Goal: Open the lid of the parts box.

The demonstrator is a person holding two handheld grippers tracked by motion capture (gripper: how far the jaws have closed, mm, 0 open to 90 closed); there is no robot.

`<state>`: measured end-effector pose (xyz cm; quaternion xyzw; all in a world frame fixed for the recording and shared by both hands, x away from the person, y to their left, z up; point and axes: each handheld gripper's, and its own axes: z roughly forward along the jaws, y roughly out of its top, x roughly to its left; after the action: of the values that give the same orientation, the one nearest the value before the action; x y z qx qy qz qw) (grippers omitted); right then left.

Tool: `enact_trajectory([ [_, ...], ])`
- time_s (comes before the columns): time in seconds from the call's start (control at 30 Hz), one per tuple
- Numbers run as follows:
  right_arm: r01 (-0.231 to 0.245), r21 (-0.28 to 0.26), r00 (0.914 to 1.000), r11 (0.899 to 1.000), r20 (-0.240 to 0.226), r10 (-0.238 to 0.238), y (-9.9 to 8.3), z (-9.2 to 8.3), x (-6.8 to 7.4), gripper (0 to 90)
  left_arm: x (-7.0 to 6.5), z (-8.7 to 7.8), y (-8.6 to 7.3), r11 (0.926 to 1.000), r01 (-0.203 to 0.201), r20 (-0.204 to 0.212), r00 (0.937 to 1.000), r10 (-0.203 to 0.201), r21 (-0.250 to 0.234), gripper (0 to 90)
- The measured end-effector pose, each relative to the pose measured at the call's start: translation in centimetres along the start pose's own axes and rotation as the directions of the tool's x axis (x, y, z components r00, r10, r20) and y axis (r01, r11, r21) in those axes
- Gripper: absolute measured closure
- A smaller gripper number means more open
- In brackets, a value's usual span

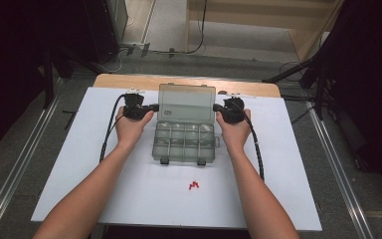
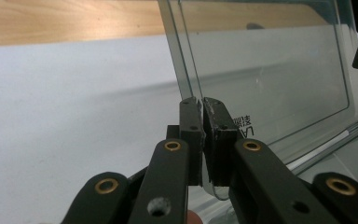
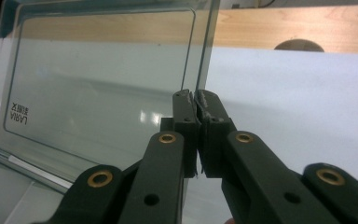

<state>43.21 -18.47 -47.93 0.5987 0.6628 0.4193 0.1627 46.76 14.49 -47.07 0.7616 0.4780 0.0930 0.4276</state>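
High view: clear compartment box [image 1: 185, 142] sits mid-worktop toward the far edge, its lid [image 1: 186, 102] standing up; left tool [image 1: 155, 107] and right tool [image 1: 216, 107] each grip a side edge of the lid. Small red bits [image 1: 194, 186] lie toward the near edge on the white worktop [image 1: 79, 164]; wood strip at far edge, grey floor and dark stands beyond. Left gripper view: jaws pressed together, pinching the lid [image 2: 265, 79] edge. Right gripper view: same, jaws clamped on the lid [image 3: 107, 79] edge. Step looks like swinging the lid on its hinge; next move needs both hands turning together, evenly, so the lid doesn't twist or slip.
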Motion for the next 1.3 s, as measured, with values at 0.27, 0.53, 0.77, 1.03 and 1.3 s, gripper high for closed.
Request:
enact_trajectory([
  [0.27,-0.034,0.034,0.9993,0.999,-0.012,0.035,-0.3,1.0,-0.6,89.7,0.4,0.7,0.0,0.9991,0.017,0.002,0.9998,-0.017,0.039,86.3],
  [0.53,-0.046,0.06,0.9986,0.997,-0.024,0.048,-0.7,1.7,-1.0,90.0,0.5,1.1,-0.3,0.9982,0.011,-0.008,0.9999,-0.011,0.059,85.8],
  [0.77,0.02,0.019,0.9995,1.0,-0.024,-0.019,-1.1,1.1,-1.0,78.0,-0.2,0.7,-0.5,0.9972,-0.07,-0.062,0.9955,0.071,0.027,79.5],
  [1.03,0.054,-0.066,0.9974,0.996,-0.044,-0.057,-1.8,-1.2,-1.6,45.2,-0.4,-0.6,-0.8,0.9973,-0.073,-0.047,0.9962,0.073,0.006,60.7],
  [1.3,0.107,-0.11,0.9918,0.988,-0.059,-0.113,-3.2,-4.4,-2.0,30.0,-1.3,-1.8,-1.1,0.9946,-0.103,-0.022,0.9945,0.103,-0.012,48.0],
])
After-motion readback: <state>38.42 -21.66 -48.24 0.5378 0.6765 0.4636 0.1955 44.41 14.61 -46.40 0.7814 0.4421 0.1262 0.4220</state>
